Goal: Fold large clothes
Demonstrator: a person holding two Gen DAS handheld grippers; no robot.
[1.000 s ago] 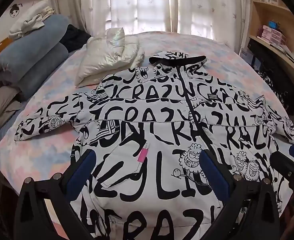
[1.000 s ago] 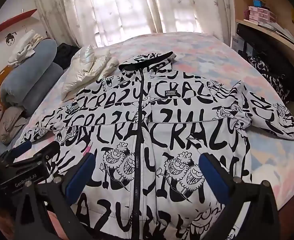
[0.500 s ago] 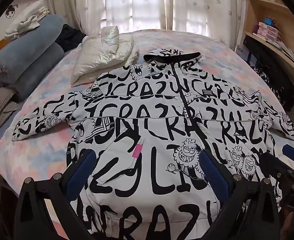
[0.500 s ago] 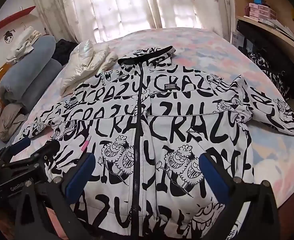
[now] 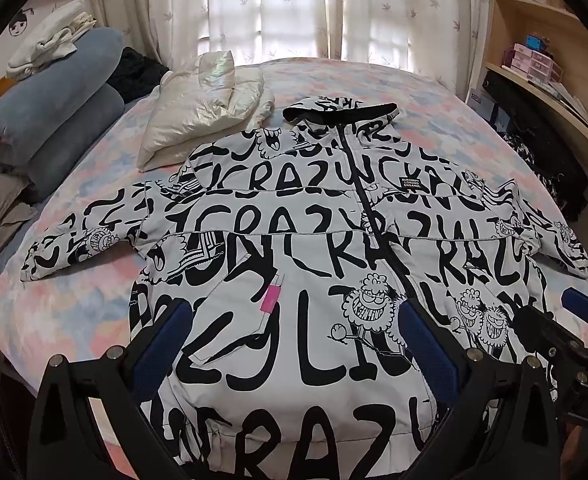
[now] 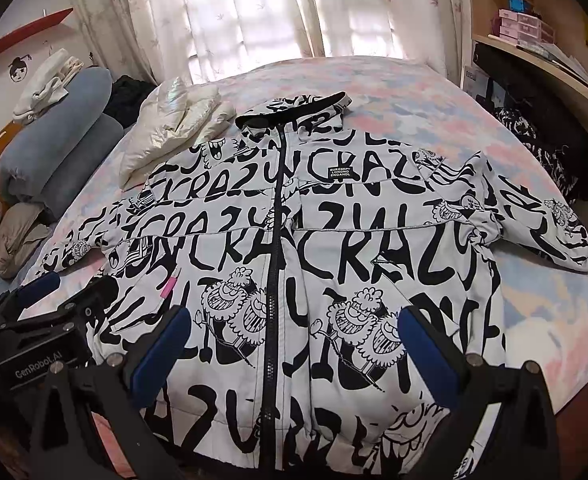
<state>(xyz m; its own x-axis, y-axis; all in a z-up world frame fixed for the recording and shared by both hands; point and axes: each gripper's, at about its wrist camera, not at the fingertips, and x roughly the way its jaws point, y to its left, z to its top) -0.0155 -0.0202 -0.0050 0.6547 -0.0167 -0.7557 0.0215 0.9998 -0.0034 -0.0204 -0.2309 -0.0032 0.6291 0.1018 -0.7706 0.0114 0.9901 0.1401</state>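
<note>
White jacket (image 5: 294, 240) with black lettering lies flat on the bed (image 5: 54, 312), zipped, front up, sleeves spread to both sides. Left gripper (image 5: 294, 344) hangs over its lower left half, jaws wide, empty. Right gripper (image 6: 294, 344) hangs over the zipper near the hem, also wide, empty. Folded silver coat (image 5: 202, 108) beside the collar.

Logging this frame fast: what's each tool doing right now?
Left tool: open, holding nothing, above the jacket.
Right tool: open, holding nothing, above the same jacket.
</note>
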